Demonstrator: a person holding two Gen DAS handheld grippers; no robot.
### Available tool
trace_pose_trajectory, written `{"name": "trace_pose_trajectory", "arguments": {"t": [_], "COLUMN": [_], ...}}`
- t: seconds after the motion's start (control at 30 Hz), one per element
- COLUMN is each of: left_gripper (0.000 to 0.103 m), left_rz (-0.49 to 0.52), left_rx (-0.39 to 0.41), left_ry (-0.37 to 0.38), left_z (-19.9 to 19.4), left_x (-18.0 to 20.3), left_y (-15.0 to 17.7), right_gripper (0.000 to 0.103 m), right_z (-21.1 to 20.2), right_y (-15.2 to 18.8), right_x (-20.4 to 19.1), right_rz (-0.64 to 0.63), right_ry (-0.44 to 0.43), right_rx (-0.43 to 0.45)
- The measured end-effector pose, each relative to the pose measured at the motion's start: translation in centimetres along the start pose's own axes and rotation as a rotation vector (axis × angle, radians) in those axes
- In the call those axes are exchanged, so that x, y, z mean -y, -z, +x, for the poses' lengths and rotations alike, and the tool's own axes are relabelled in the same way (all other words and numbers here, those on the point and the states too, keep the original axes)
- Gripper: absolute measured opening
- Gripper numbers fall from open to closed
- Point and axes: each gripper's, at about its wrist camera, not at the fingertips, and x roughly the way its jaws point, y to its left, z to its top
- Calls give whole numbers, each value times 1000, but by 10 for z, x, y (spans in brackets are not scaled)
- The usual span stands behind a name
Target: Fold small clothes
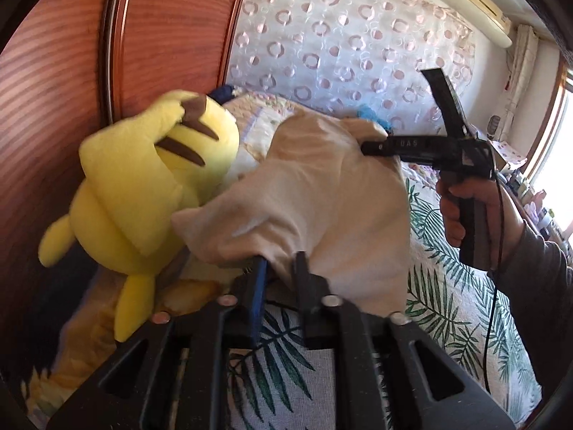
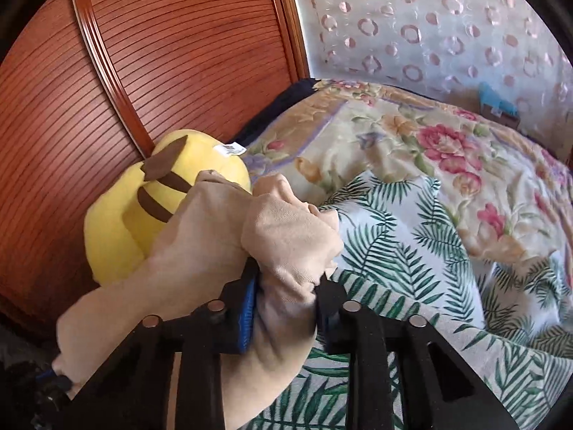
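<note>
Bedroom: bed w/ a palm-leaf sheet (image 2: 401,251), a floral quilt (image 2: 429,136) bunched further back, reddish slatted wood headboard (image 2: 161,71) on the left, pale curtain w/ ring pattern (image 1: 340,36) behind. A yellow plush toy (image 1: 143,186) leans against the headboard. The task item, a small beige garment (image 1: 308,193), is up off the bed, hanging between the two tools and brushing against the plush. Left gripper (image 1: 281,261) has the near edge of the cloth between its jaws, which stand a bit apart; the cloth sits in the gap but whether the pads actually pinch it I can't tell. Right gripper (image 2: 288,286) is closed on a thick wad of the same cloth, fabric bulging out above and below the blue pads (image 2: 249,308); in the left view its black finger reaches into the far edge, w/ the person's hand (image 1: 465,211) on the handle. Step in hand, as I read it: pick-up/spread phase, the garment is lifted but still crumpled, no fold made yet, so early in the task. Next move prob needs the piece pulled taut between both grips, carried clear of the plush, then laid flat on the bare leaf sheet before any fold. Right grip holds a bunch, not a corner, so a re-grip at an edge may be needed; the left hold looks loose & could slip when tension comes on.
</note>
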Motion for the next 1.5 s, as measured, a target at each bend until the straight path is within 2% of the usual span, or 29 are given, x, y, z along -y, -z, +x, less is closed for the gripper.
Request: {"name": "trace_pose_trajectory", "arguments": {"t": [0.03, 0.07, 0.1, 0.13, 0.2, 0.33, 0.47, 0.57, 0.73, 0.87, 1.17, 1.5], "left_gripper": [44, 47, 55, 71, 83, 84, 84, 84, 84, 84, 84, 84], "left_rz": [13, 27, 41, 59, 83, 151, 196, 208, 263, 286, 348, 359], "left_rx": [16, 32, 42, 56, 86, 108, 114, 117, 111, 122, 162, 219], "left_ry": [-5, -8, -12, -22, -28, -41, -25, 1, 25, 67, 99, 159], "left_z": [-3, -6, -8, -11, -15, -22, -27, -33, -43, -57, -94, -139], "left_x": [1, 3, 4, 7, 10, 26, 45, 59, 89, 110, 156, 192], "left_y": [-1, -2, -3, -5, -7, -11, -12, -11, -3, 3, 18, 31], "right_gripper": [46, 49, 50, 55, 61, 62, 77, 81, 83, 84, 85, 85], "right_z": [-1, -2, -7, -14, -26, -64, -104, -145, -205, -248, -330, -424], "right_y": [2, 3, 6, 11, 22, 44, 69, 93, 133, 166, 243, 321], "right_x": [1, 1, 0, -2, -1, -8, -12, -18, -26, -33, -43, -86], "right_rz": [-5, -9, -14, -15, -18, -43, -47, -38, -42, -36, 65, 164], "right_ry": [29, 47, 53, 56, 68, 66, 64, 61, 88, 147, 260, 365], "right_rx": [9, 19, 28, 32, 40, 75, 118, 163, 209, 249, 324, 442]}}
